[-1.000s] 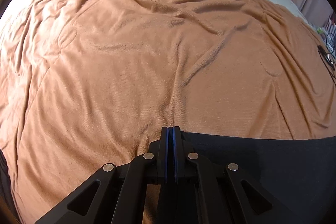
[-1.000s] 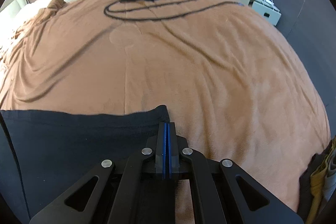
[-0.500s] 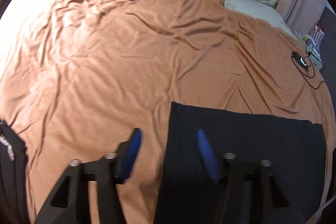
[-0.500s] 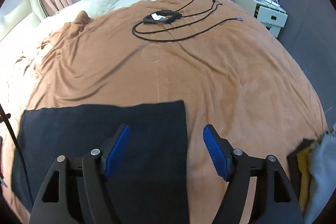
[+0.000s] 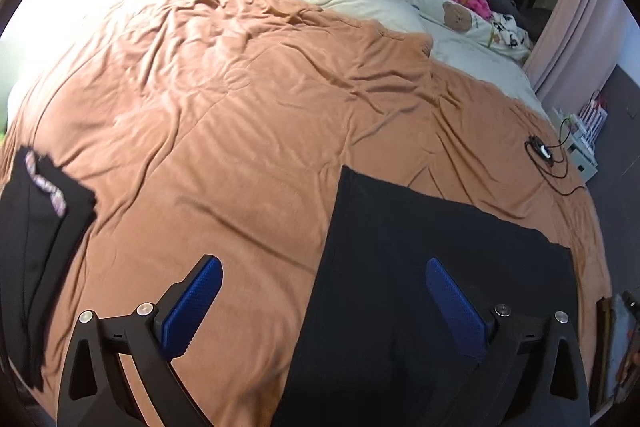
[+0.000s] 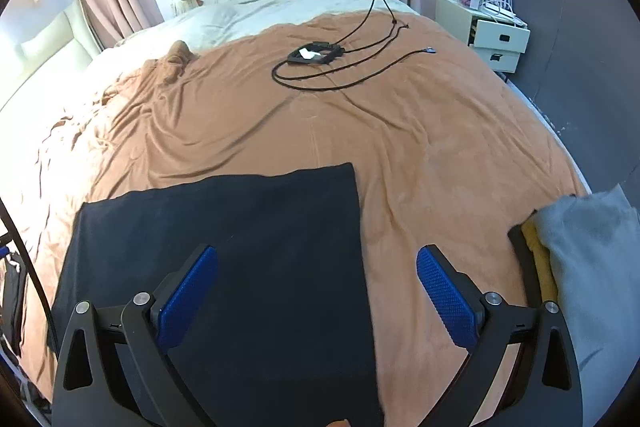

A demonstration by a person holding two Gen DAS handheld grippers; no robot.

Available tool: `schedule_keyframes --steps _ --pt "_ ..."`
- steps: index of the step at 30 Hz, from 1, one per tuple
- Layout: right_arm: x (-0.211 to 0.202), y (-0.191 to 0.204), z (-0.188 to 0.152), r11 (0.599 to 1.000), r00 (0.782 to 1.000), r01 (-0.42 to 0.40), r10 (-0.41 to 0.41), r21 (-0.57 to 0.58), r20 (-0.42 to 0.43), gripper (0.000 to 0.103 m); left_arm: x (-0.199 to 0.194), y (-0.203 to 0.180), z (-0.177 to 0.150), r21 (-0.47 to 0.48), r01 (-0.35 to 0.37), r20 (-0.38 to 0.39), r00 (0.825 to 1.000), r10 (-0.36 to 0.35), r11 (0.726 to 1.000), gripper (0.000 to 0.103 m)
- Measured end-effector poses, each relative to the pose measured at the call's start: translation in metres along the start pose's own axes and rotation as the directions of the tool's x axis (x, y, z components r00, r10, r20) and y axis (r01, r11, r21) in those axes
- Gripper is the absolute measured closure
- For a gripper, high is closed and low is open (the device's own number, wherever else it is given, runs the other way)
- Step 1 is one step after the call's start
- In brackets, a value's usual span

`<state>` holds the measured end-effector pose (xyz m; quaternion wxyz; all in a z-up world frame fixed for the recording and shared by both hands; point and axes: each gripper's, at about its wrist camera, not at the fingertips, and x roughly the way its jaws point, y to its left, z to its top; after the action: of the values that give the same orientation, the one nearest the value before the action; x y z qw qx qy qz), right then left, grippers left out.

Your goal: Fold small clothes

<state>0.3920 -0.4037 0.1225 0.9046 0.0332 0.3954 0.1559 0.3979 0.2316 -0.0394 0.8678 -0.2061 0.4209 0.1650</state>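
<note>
Both grippers' jaws are opening wide with nothing between them — the left gripper [image 5: 322, 303] straddles the black garment's [image 5: 420, 251] left edge, the right gripper [image 6: 316, 289] its right edge. Next, pinch both far corners evenly; fold toward the near hem.

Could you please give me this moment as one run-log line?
left gripper: opening, empty | right gripper: opening, empty | black cloth: flat on blanket, released

Window glare upper left; fisheye-warped edges.
</note>
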Motion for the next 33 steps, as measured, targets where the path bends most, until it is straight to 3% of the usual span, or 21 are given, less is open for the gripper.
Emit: schedule_keyframes --steps 3,7,10,15,25,33 --pt "-0.018 -0.001 -0.016 1.000 1.000 0.009 -0.009 -0.001 0.028 0.003 -0.017 0.009 -0.014 -0.030 0.019 0.016 1.000 -0.019 0.999 0.001" --pt "-0.043 -0.001 -0.037 1.000 0.997 -0.016 0.014 0.018 0.071 0.003 -0.045 0.012 -0.033 -0.017 -0.025 0.092 0.995 0.027 1.000 0.001" --pt "-0.055 -0.004 -0.054 0.999 0.995 -0.042 0.039 0.027 0.086 0.003 -0.059 0.010 -0.045 -0.006 -0.013 0.120 0.993 0.014 1.000 0.001" --pt "-0.077 -0.008 -0.082 0.997 0.990 -0.013 0.002 0.072 0.142 0.003 -0.077 -0.001 -0.064 0.024 0.026 0.143 0.989 -0.029 0.999 0.001" --pt "-0.097 -0.018 -0.138 0.984 0.987 -0.099 0.078 0.148 0.141 0.003 -0.091 -0.012 -0.114 0.036 0.095 0.152 0.983 -0.099 0.995 0.001" --pt "-0.103 -0.027 -0.177 0.980 0.988 -0.097 0.074 0.175 0.136 0.003 -0.103 0.016 -0.145 -0.034 0.139 0.194 0.972 -0.130 0.990 0.001"
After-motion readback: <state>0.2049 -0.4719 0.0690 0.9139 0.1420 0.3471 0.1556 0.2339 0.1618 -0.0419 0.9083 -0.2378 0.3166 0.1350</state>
